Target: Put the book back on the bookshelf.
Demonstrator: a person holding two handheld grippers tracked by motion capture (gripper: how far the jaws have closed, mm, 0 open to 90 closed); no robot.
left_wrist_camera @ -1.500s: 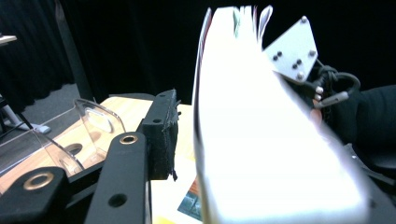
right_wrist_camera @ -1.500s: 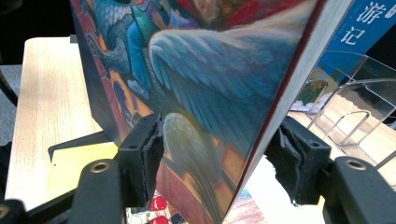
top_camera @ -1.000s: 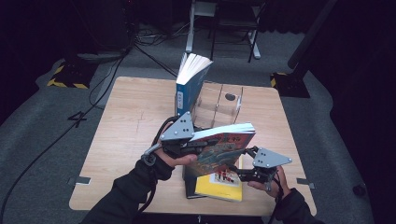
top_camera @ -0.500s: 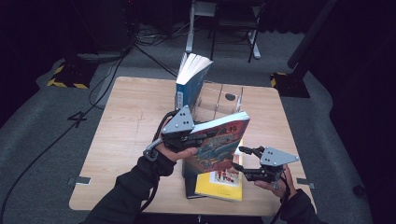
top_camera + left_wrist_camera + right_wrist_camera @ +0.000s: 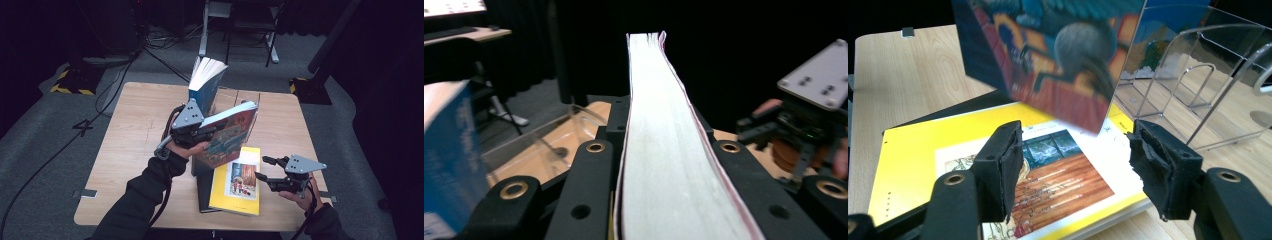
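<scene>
My left gripper is shut on a colourful picture book and holds it tilted up on edge above the table, just in front of a clear acrylic rack. In the left gripper view the book's white page edge runs out between the two black jaws of my left gripper. A blue book stands in the rack with its pages fanned. My right gripper is open at the lower right, beside a flat yellow book. In the right gripper view my right gripper hovers over the yellow book, with the picture book above.
The yellow book lies on a dark book near the front of the wooden table. The clear rack has dividers and stands at the back middle. Chair and stand legs and cables lie on the floor beyond the table.
The left gripper has tipped the picture book from nearly flat to steeply on edge and carried it toward the rack. The right gripper has drawn off to the right, away from the book.
</scene>
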